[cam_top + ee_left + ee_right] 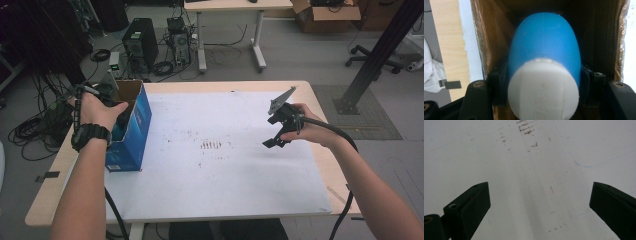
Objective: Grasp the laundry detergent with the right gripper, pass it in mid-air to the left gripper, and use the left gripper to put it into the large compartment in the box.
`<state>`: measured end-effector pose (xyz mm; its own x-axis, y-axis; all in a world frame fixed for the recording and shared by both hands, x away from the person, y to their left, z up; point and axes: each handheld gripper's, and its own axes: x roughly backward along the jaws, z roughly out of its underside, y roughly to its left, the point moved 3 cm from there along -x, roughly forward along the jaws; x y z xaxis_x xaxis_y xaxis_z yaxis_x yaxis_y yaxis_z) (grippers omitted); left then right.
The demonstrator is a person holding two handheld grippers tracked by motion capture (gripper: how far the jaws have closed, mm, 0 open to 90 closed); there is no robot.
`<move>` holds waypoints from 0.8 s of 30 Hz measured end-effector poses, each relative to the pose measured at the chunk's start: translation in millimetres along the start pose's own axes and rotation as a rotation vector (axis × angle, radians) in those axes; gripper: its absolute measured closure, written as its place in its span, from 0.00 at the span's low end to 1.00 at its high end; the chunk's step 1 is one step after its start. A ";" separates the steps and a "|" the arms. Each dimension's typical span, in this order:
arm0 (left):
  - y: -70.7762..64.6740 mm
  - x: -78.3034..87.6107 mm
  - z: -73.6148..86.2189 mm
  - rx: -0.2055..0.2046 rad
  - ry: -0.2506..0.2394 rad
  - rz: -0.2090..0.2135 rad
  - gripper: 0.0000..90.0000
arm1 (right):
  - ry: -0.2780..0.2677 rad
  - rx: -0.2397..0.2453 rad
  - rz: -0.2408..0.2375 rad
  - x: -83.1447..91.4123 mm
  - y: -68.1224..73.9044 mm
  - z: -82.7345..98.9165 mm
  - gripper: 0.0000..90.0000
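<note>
Table (225, 200), left of frame: L claw (544, 82) clamps bottle (544, 45) nose-down inside box (134, 125); R claw (539, 200) wide open, empty, mid-right.

A lab — computer tower (140, 44), tangled cables (165, 65), cardboard box (327, 15).

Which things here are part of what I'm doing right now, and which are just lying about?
In the job:
- blue plastic bottle with white cap, clamped in left gripper
- open blue cardboard box around it

Lying about:
- white table mat
- right gripper, open above the mat
</note>
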<state>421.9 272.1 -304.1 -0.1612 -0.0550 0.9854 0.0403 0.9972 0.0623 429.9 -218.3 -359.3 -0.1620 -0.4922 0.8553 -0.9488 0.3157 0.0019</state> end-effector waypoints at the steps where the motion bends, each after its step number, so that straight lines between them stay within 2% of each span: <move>1: -0.1 -0.1 0.1 0.000 0.000 -0.001 0.42 | 0.000 0.000 0.000 0.0 0.0 0.0 0.04; 5: -1.5 0.6 0.1 -0.001 -0.001 0.004 0.41 | 0.003 -0.002 -0.001 -0.4 0.4 0.7 0.04; 7: -1.9 1.9 0.0 -0.005 0.000 -0.006 0.40 | 0.002 -0.002 0.000 -0.3 0.6 1.0 0.04; 15: -5.3 8.1 1.4 -0.019 0.003 0.009 0.36 | 0.002 -0.004 -0.001 0.4 2.4 3.1 0.04; 21: -5.5 23.4 2.1 -0.033 -0.013 0.005 0.35 | 0.002 -0.005 0.002 4.3 3.9 3.2 0.04; 24: -6.5 37.5 2.5 -0.051 -0.029 -0.015 0.35 | -0.002 -0.003 0.003 7.0 4.6 2.5 0.04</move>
<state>413.1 263.7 -267.9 -0.1907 -0.0673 0.9793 0.0874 0.9925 0.0852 423.7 -222.4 -354.5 -0.1659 -0.4931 0.8540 -0.9476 0.3194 0.0003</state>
